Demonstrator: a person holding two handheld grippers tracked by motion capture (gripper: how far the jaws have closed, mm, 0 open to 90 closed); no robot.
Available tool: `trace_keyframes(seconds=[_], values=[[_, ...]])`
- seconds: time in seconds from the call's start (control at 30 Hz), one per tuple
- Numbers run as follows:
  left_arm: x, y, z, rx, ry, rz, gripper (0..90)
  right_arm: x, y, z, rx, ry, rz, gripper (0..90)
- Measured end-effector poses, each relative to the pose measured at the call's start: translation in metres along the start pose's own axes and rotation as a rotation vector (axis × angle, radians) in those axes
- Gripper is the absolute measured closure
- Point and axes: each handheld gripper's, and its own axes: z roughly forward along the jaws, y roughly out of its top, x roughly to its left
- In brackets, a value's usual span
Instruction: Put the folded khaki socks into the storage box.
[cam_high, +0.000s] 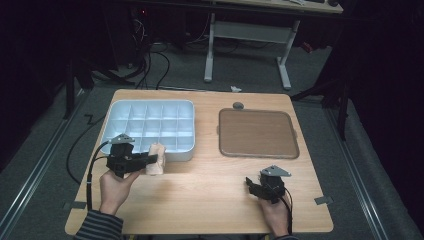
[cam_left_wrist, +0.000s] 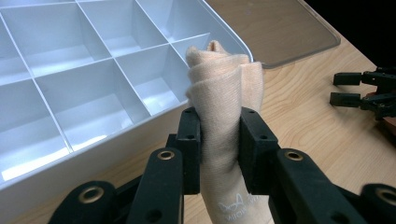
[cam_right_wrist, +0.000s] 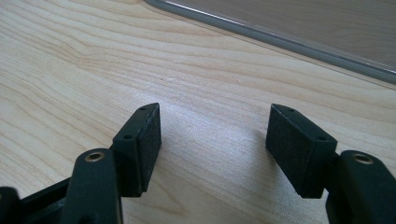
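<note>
Up close, the left gripper (cam_left_wrist: 219, 149) clamps one rolled beige sock (cam_left_wrist: 224, 93), printing visible; overhead, one divided tray (cam_high: 150, 107), one lid (cam_high: 258, 133); right gripper (cam_right_wrist: 212, 144) gapes empty.

The one bit of printing around here is on the rolled sock (cam_left_wrist: 223, 116), low on the fabric just beneath where the left hand-held gripper (cam_left_wrist: 219, 140) pinches it. It is a small pale mark, like a little emblem with a line of letters under it, and it sits upside down from this side. The letters are too faint and too cut off to read. Nothing else carries writing.
</note>
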Motion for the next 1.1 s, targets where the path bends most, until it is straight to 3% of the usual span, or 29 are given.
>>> trace_keyframes(seconds=[0.47,0.77,1.1], values=[[0.009,0.014,-0.002,-0.022,-0.019,-0.025,72.5,0.0,0.0,0.0,0.0,-0.002,-0.001,35.4],[0.016,0.024,-0.001,-0.006,0.013,-0.019,72.7,0.0,0.0,0.0,0.0,-0.002,-0.001,35.4],[0.027,0.028,0.005,0.005,0.024,-0.05,72.7,0.0,0.0,0.0,0.0,0.0,0.001,35.8]])
